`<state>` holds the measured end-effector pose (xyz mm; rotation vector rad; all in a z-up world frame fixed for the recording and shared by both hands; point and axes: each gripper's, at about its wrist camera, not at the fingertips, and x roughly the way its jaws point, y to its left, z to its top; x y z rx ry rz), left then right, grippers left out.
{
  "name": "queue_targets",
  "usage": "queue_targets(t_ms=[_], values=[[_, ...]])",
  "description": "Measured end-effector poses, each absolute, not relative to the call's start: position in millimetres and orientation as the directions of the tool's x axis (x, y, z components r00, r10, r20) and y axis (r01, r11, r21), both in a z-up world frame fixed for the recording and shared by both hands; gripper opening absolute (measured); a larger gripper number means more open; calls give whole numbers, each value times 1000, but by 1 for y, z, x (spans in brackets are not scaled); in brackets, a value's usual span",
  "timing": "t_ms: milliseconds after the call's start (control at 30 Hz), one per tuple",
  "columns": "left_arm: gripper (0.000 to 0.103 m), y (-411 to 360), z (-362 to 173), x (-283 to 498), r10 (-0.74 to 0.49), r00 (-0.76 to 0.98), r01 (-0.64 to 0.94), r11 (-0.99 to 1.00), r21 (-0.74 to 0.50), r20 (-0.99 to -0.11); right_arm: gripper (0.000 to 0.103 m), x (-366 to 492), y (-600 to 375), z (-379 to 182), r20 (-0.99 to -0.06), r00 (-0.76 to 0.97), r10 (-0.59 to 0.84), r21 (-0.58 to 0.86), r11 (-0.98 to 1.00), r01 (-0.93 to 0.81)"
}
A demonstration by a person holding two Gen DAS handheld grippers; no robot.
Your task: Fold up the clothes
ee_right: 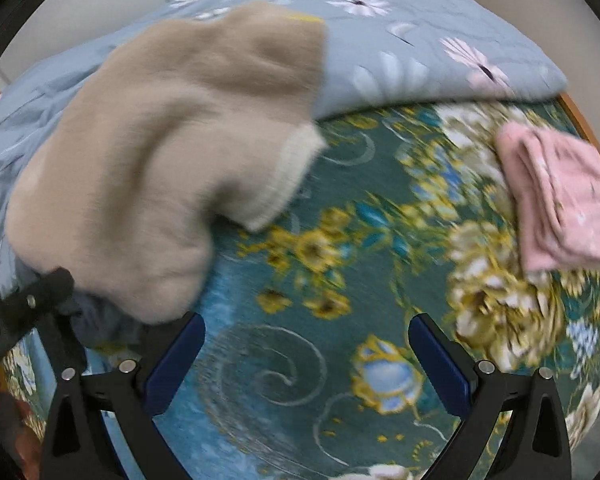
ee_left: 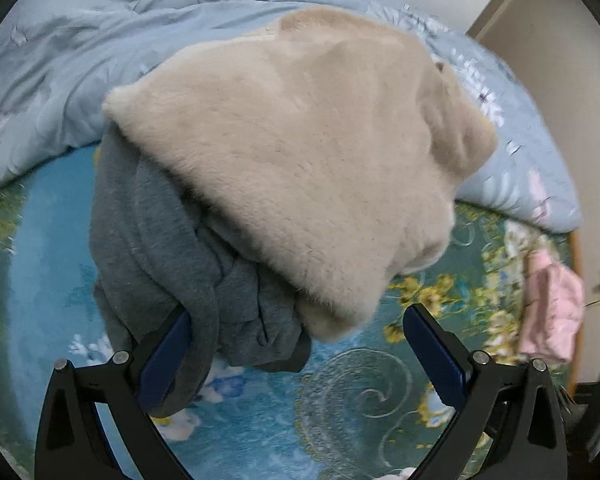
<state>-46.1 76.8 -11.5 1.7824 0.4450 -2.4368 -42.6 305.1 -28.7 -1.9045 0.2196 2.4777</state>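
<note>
A fluffy beige garment [ee_left: 300, 160] lies heaped on a crumpled grey garment [ee_left: 160, 248] on the floral bedspread [ee_left: 360, 392]. My left gripper [ee_left: 296, 344] is open right at the grey garment's near edge; grey cloth drapes over its left finger [ee_left: 168, 356], with the jaws wide apart. In the right wrist view the beige garment [ee_right: 160, 152] lies at the left with a ribbed cuff [ee_right: 292, 176]. My right gripper [ee_right: 306, 354] is open and empty above the bedspread [ee_right: 300, 380]. The left gripper's black frame [ee_right: 28, 304] shows at the left edge there.
A light blue quilt [ee_left: 100, 60] is bunched behind the pile and also shows in the right wrist view [ee_right: 420, 60]. A folded pink garment [ee_right: 560, 200] lies at the right, near the bed's wooden edge [ee_right: 580, 116]; the left wrist view shows it too [ee_left: 552, 308].
</note>
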Motion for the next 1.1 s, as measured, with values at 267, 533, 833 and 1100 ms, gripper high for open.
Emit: queue_targets(t_ms=[267,533,833,1100], values=[[101,106,10,-24,117,-360,225,-952,-208,-926,103,-9,353,-53,-982,-180,-61,96,-976,-196],[59,124,-45,-75,123,-264,231,-955,-186,-957,103,5,367,-39,-976,-201,-80,123,-969,-212],[9,109,3,-62,255,-335,159,-933,-322,-907,103,17,387,-14,-971,-229,-65,118,-967,-225],[8,57,76,31,410,-469,54,-871,-489,-782,103,45,394,22,-954,-268,-133,203,-946,-253]])
